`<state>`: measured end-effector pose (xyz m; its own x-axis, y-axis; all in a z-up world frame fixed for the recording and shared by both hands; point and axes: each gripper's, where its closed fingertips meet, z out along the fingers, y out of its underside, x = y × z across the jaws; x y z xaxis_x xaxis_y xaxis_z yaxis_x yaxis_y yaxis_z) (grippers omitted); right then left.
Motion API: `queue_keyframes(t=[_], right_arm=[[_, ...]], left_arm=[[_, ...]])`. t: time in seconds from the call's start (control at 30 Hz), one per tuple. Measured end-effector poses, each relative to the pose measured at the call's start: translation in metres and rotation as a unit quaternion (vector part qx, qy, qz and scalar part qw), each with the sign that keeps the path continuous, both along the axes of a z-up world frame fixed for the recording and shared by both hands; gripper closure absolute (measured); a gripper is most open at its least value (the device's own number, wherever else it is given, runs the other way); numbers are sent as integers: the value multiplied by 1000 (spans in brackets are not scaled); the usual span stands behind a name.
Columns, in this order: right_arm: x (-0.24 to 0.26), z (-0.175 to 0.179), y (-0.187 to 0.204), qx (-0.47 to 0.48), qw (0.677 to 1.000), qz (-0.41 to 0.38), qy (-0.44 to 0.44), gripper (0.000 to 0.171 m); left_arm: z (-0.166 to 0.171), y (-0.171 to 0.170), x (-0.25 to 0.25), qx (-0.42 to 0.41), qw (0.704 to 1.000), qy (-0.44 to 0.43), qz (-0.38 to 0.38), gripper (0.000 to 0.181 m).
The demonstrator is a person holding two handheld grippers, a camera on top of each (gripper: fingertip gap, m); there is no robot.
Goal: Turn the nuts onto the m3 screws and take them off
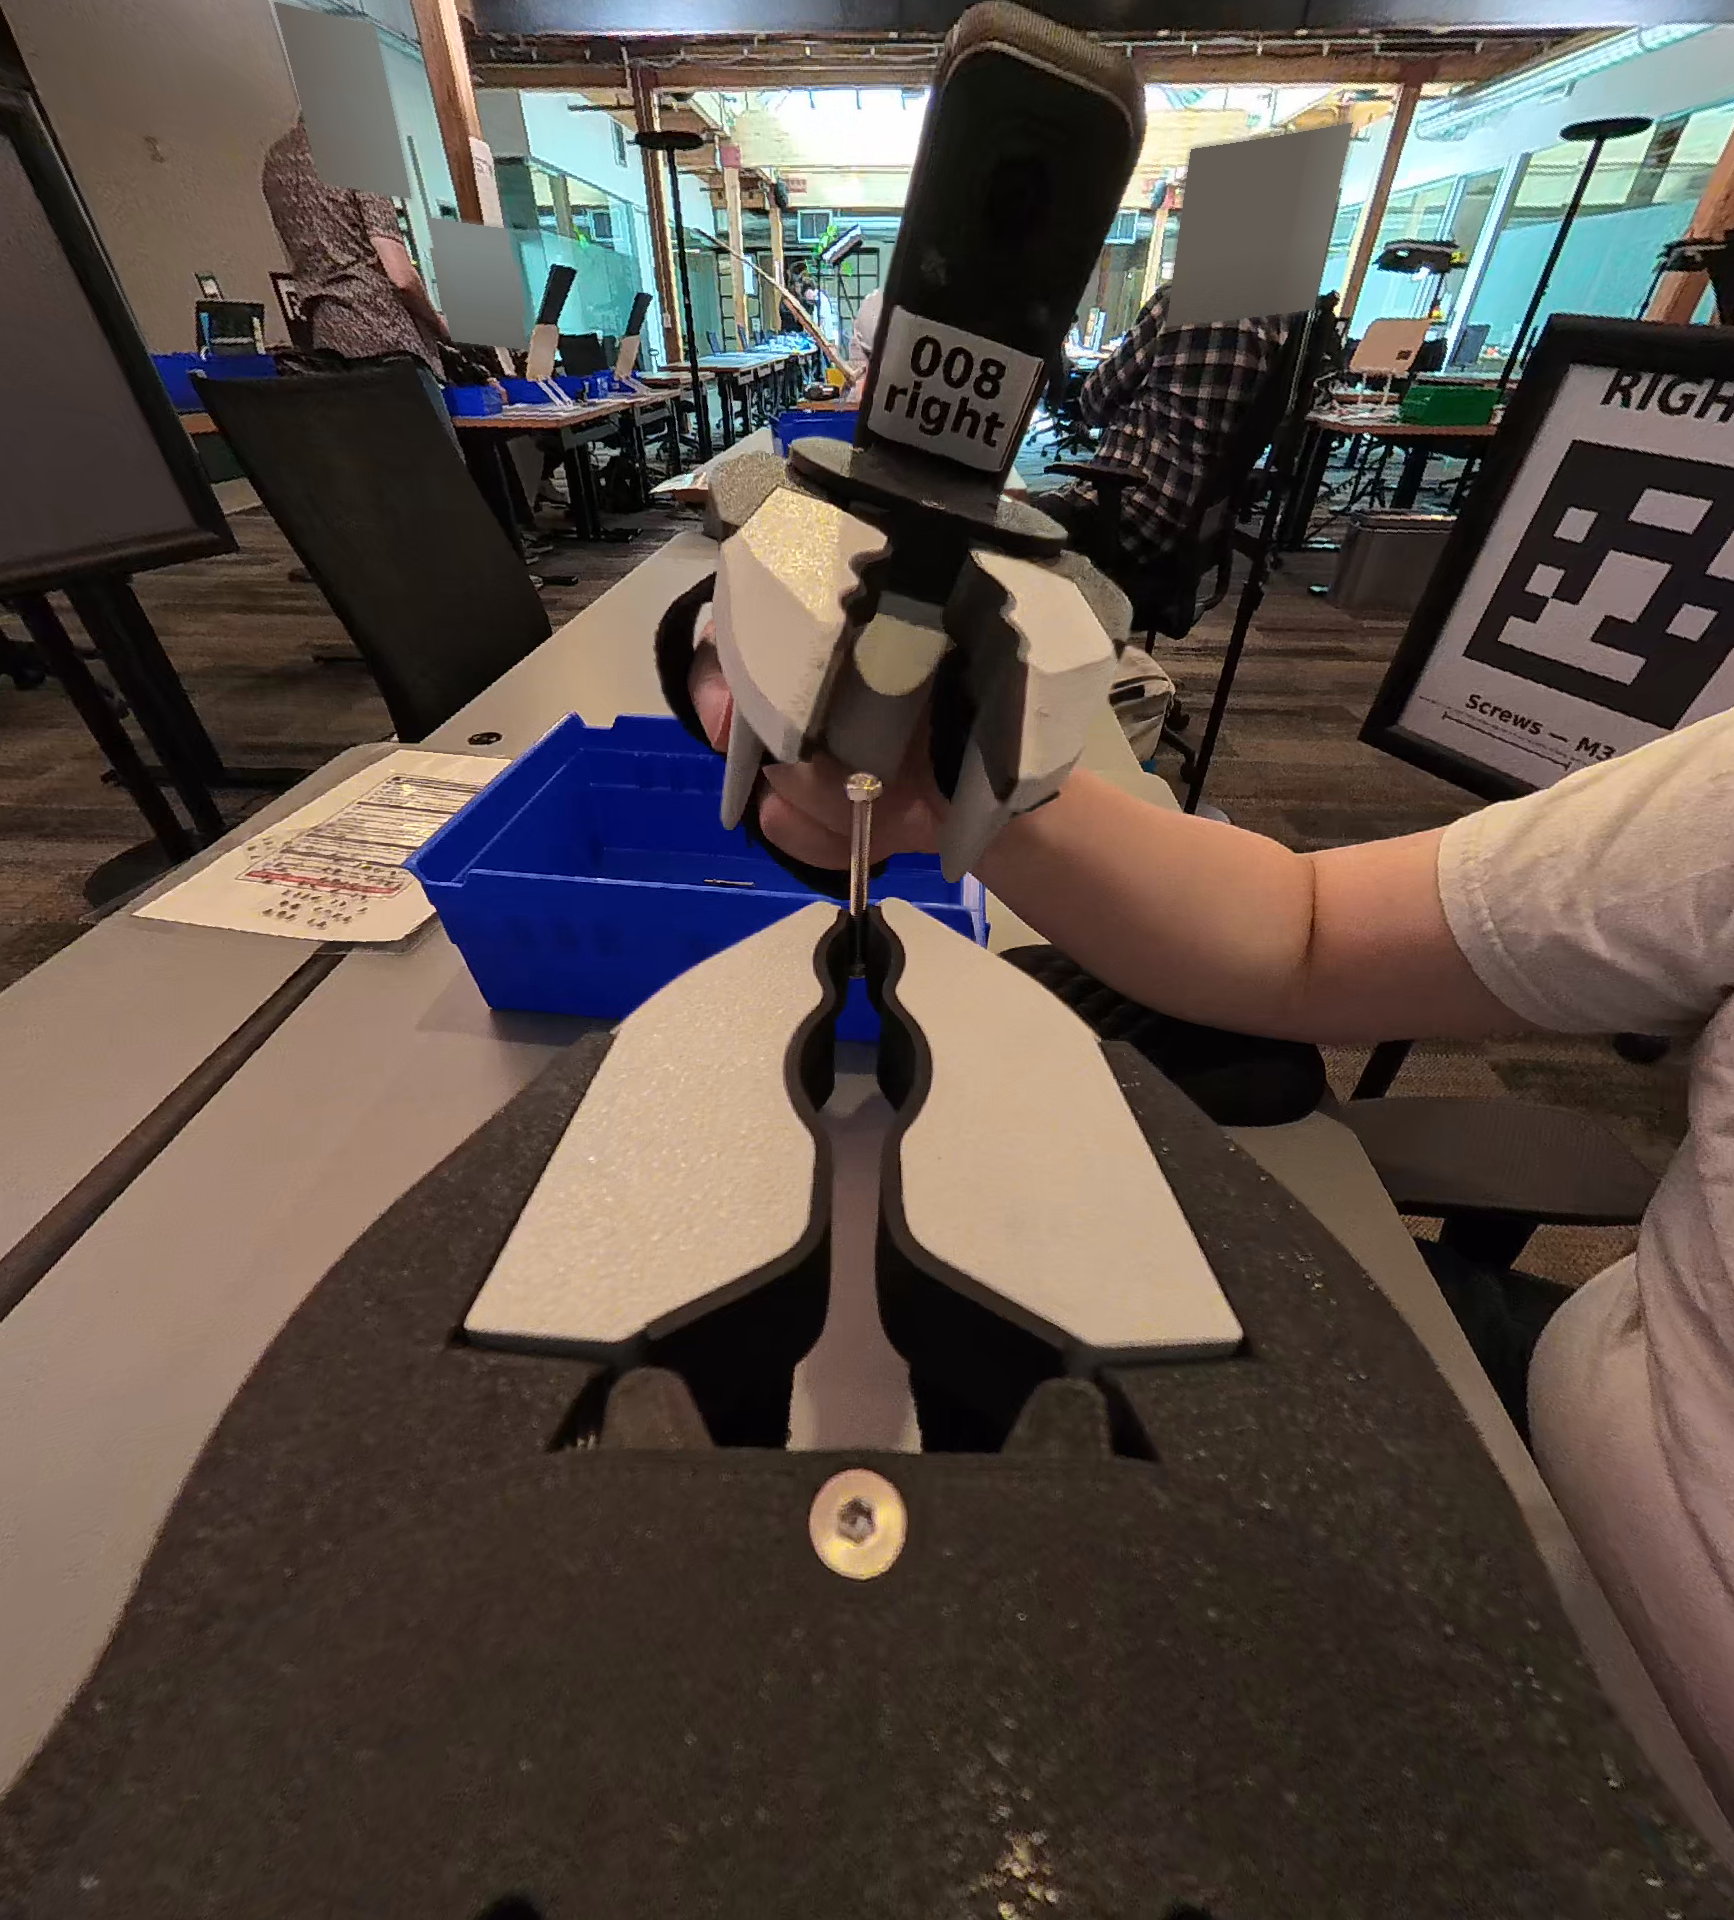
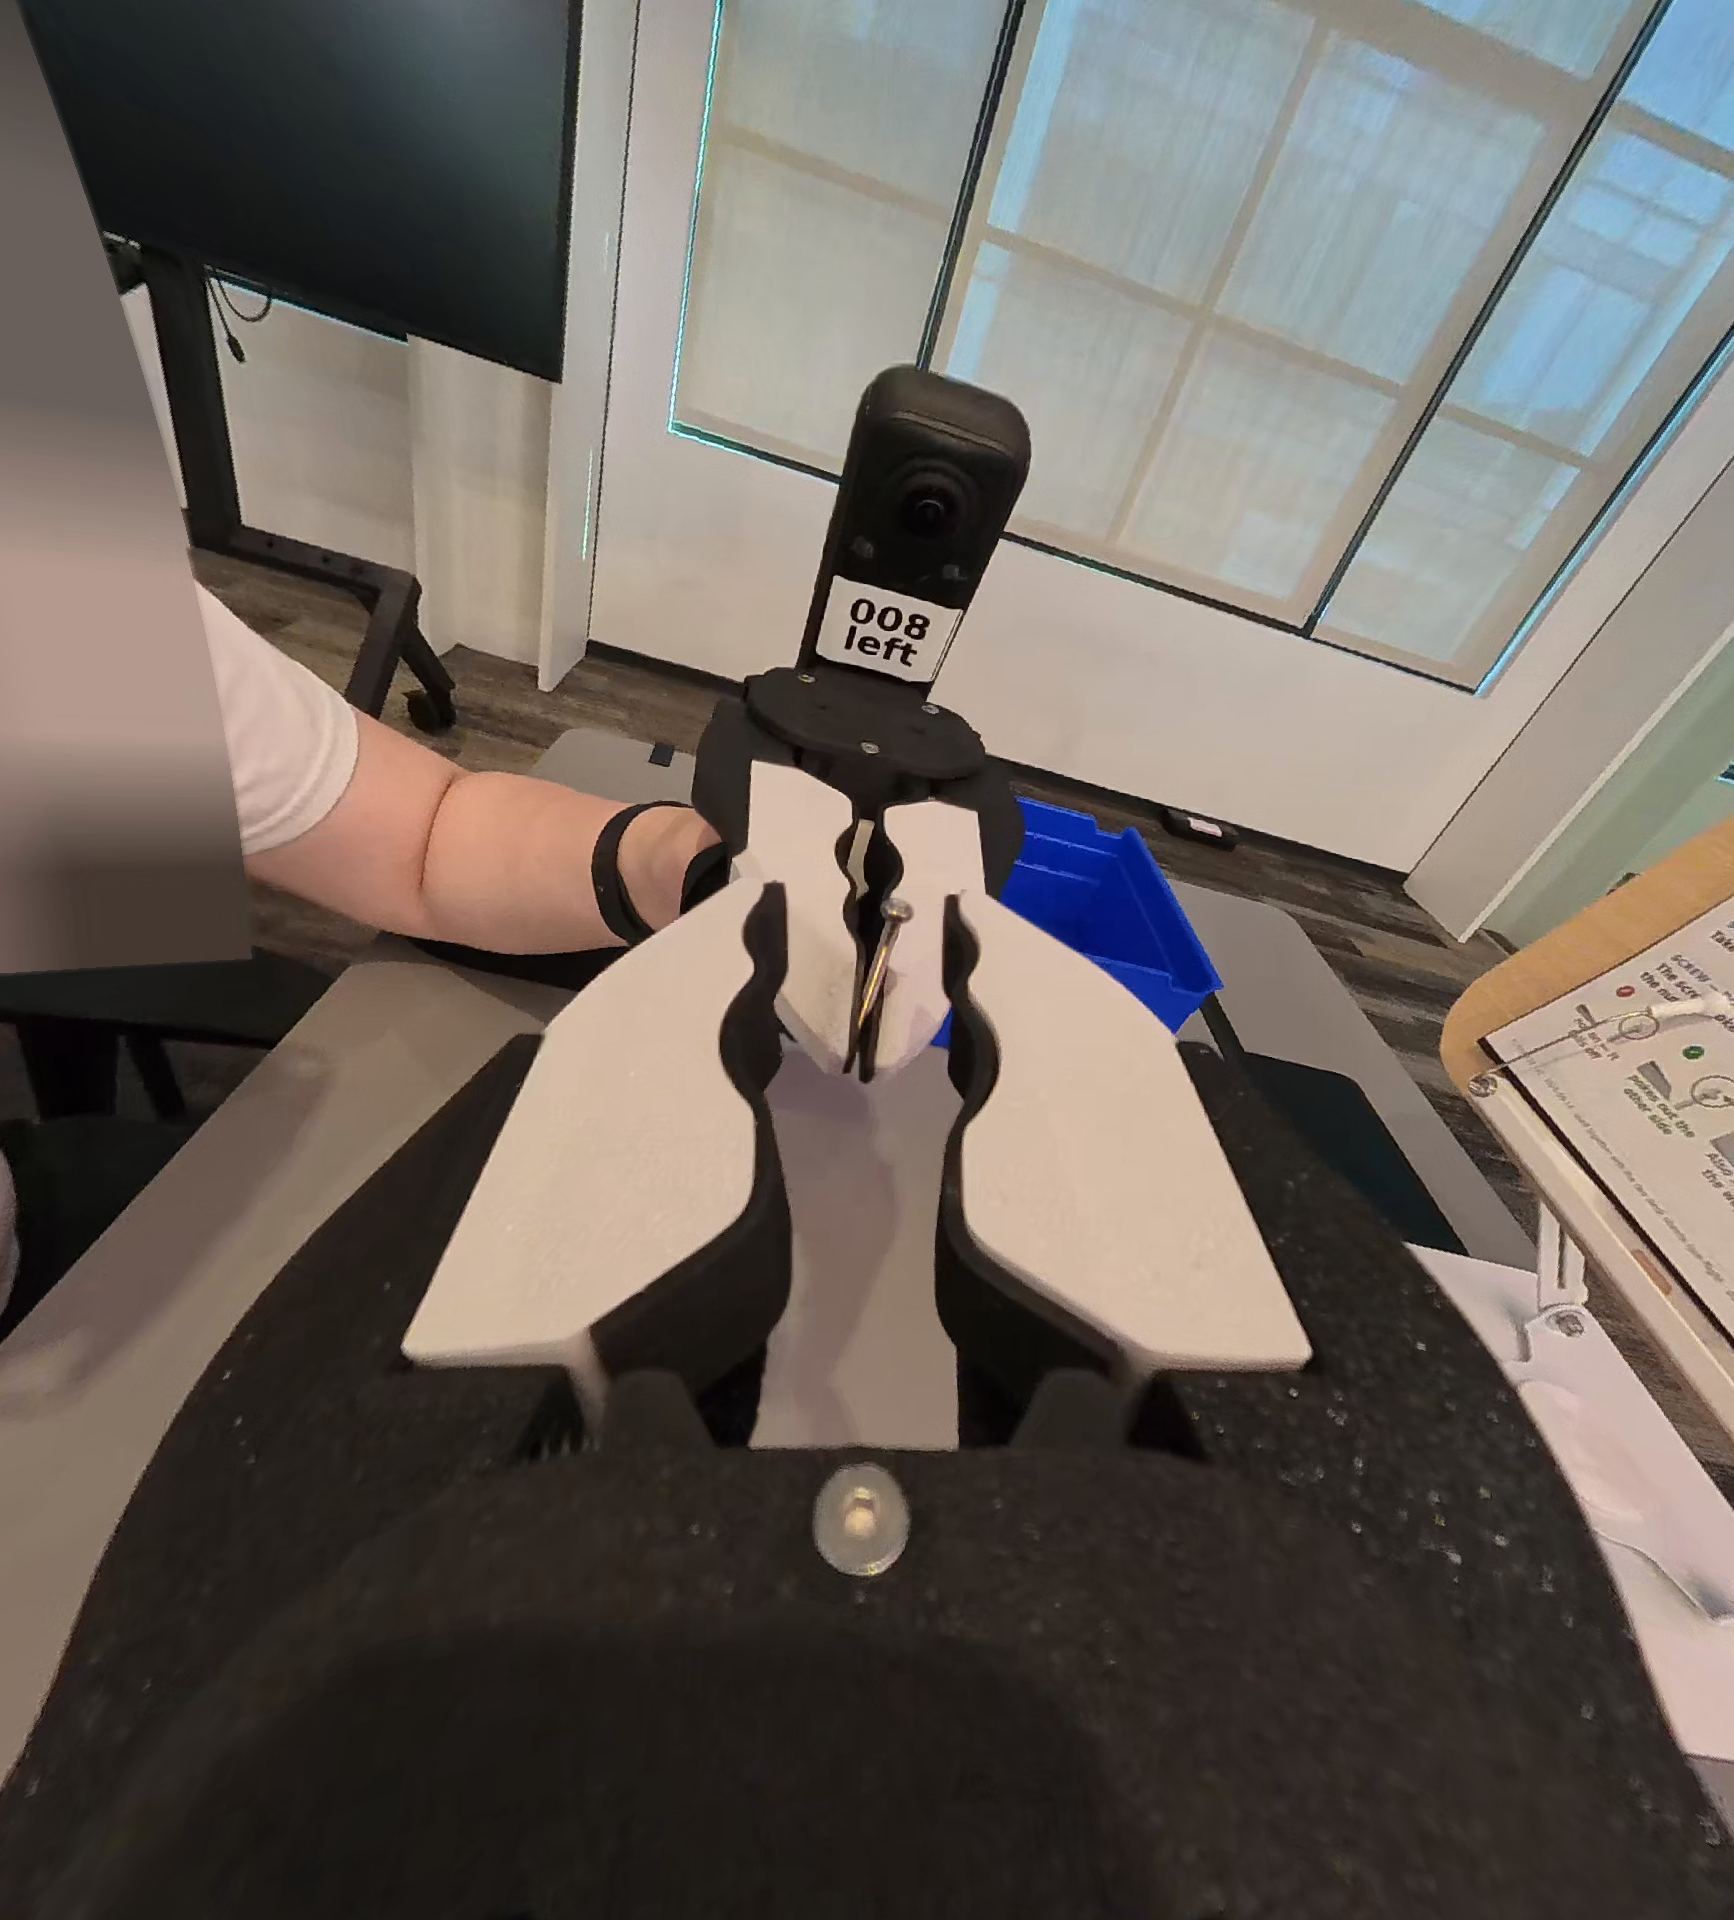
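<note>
— Your left gripper (image 1: 858, 920) is right up close in its own view. What are its two white fingers (image 1: 676, 1122) doing?

— You have them pressed together on the bottom of a thin silver screw (image 1: 860, 842). It stands nearly straight up, and its round head is at the top.

— Where is your right gripper (image 1: 847, 831)?

— You hold it just past the screw, pointing down toward it. Its fingers are spread apart, one on each side of the screw's head. They do not pinch it.

— Is a nut on the screw?

— I cannot tell. It is too small to see.

— What sits behind?

— You have a blue bin (image 1: 572, 883) on the grey table (image 1: 115, 1091), just past the grippers. A paper sheet (image 1: 323, 852) lies flat beside the bin. In your right wrist view, a board with pictures (image 2: 1673, 1122) leans at the right edge.
</note>
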<state>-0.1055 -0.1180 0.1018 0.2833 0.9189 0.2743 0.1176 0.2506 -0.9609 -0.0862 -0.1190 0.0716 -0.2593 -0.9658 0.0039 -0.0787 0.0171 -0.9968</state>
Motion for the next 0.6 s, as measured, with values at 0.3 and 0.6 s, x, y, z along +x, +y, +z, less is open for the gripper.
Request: queue_keyframes(t=[0.3, 0.6], right_arm=[[3, 3, -3, 5, 1000, 7, 6, 149], [-3, -4, 1, 3, 1000, -2, -9, 143]], left_arm=[[2, 8, -3, -7, 1000, -1, 13, 180], [1, 8, -2, -2, 1000, 2, 18, 180]])
